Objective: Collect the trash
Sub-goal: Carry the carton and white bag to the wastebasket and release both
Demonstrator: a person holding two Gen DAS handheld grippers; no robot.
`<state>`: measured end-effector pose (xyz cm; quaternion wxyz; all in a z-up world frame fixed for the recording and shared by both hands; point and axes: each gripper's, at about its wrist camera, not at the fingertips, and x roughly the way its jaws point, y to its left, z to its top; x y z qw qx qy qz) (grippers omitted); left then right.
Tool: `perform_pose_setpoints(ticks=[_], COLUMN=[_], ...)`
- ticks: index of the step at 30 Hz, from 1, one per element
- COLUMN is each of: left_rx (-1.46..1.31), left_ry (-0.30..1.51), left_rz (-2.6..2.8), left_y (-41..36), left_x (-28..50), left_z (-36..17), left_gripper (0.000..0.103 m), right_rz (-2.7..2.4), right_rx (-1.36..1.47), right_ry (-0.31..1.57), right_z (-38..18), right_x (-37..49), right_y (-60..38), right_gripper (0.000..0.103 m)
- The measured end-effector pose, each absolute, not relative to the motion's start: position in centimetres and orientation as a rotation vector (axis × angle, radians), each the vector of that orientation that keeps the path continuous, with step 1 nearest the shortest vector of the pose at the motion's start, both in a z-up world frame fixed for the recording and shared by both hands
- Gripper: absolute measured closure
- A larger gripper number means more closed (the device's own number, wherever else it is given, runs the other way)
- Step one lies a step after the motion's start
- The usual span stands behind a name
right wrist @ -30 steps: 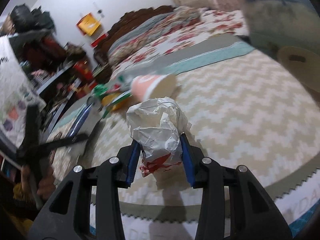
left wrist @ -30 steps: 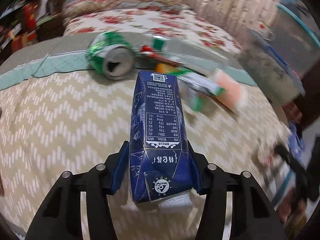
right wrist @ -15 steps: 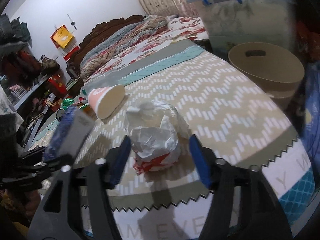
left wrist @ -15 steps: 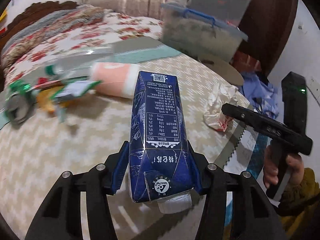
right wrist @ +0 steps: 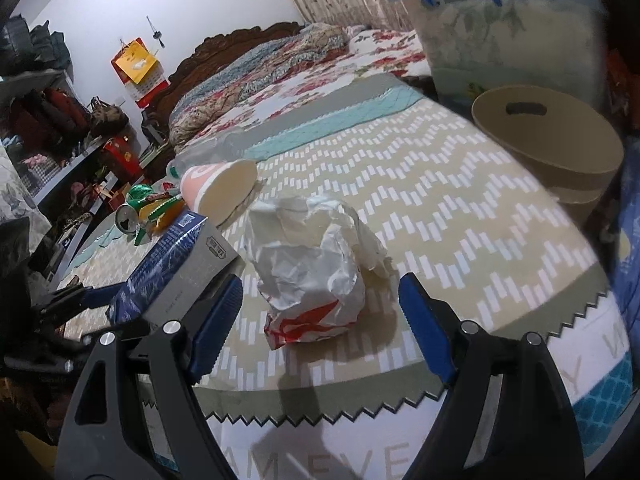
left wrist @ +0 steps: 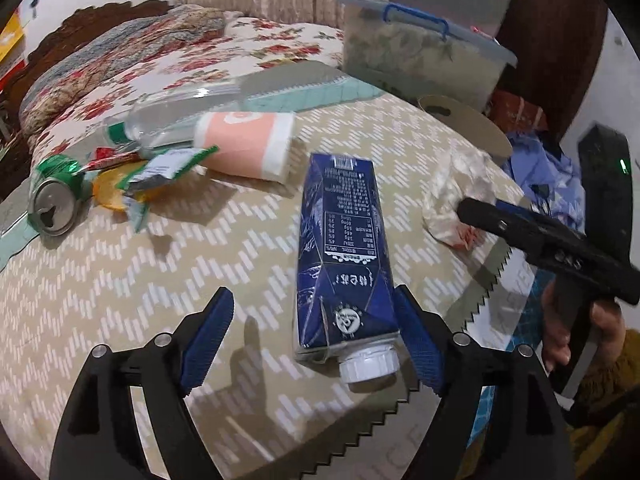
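My left gripper (left wrist: pixel 316 336) is open. A dark blue milk carton (left wrist: pixel 344 256) with a white cap lies on the zigzag mat between its fingers, against the right one. My right gripper (right wrist: pixel 320 320) is open around a crumpled white wrapper (right wrist: pixel 312 272) with red print, which rests on the mat. The carton also shows in the right wrist view (right wrist: pixel 176 264), and the wrapper in the left wrist view (left wrist: pixel 456 196). Further back lie a pink paper cup (left wrist: pixel 248 148), a green can (left wrist: pixel 54 204), a clear bottle (left wrist: pixel 176 116) and snack wrappers (left wrist: pixel 160 168).
A tan round bin (right wrist: pixel 556 144) stands off the mat's right edge, with a clear storage box (right wrist: pixel 504 28) behind it. A floral bed (right wrist: pixel 300 68) lies beyond the mat. Cluttered shelves (right wrist: pixel 52 132) are at left. The mat's zigzag edge (right wrist: pixel 360 408) is close in front.
Both grippers have opened. The carton, held a second ago, now lies on the mat, tilted against the right finger. The wrapper was let go and rests on the mat.
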<state>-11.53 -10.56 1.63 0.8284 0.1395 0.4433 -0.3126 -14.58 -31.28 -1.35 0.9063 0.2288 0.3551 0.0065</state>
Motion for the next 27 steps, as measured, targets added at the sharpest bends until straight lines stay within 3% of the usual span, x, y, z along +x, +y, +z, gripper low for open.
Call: perform_pose_setpoints(ticks=[1,2,3,12,22,24,25,27], left_rx=[0.310,0.324,0.334,0.318,0.384,0.395,0.402,0.441], left_ry=[0.946,0.952,0.968,0.973,0.977,0.996,1.003,0.982], left_rz=[-0.666,-0.668,-0.676,-0.796,-0.993,-1.014,-1.019,-0.967], left_y=[-11.0,-11.5,-12.2,-18.6,-35.8,-39.6,-41.2,-44.2], left_x=[-11.6,-11.6,-11.4,-8.4,-4.2,-3.2,-2.8,-2.2], left_z=[1.4,1.1,0.7,1.9,3.1,3.2,3.1,3.0], left_gripper=[0.027,0.037,0.055,0.056,0.056,0.056,0.054,0.029], right_rz=[0.018,0.015,0.028,-0.044,-0.257,-0.278,-0.297,-0.349], right_rx=[0.473,0.453,0.444,0.562,0.666,0.672,0.671,0.682], right_ry=[0.741,0.741,0.750,0.664,0.585,0.588,0.595,0.588], right_z=[-1.6,-1.7,-1.7,-1.8,-1.5,-1.4,-1.4,-1.5], right_x=[-14.5,-14.5,-14.5,-15.8,-15.7,-15.0,-14.5,-14.4], right_y=[-31.2,-31.1,-30.9,-36.3,-48.9,-50.7,-51.5,-52.9], right_gripper=[0.031,0.045,0.062,0.063,0.062,0.057,0.050,0.035])
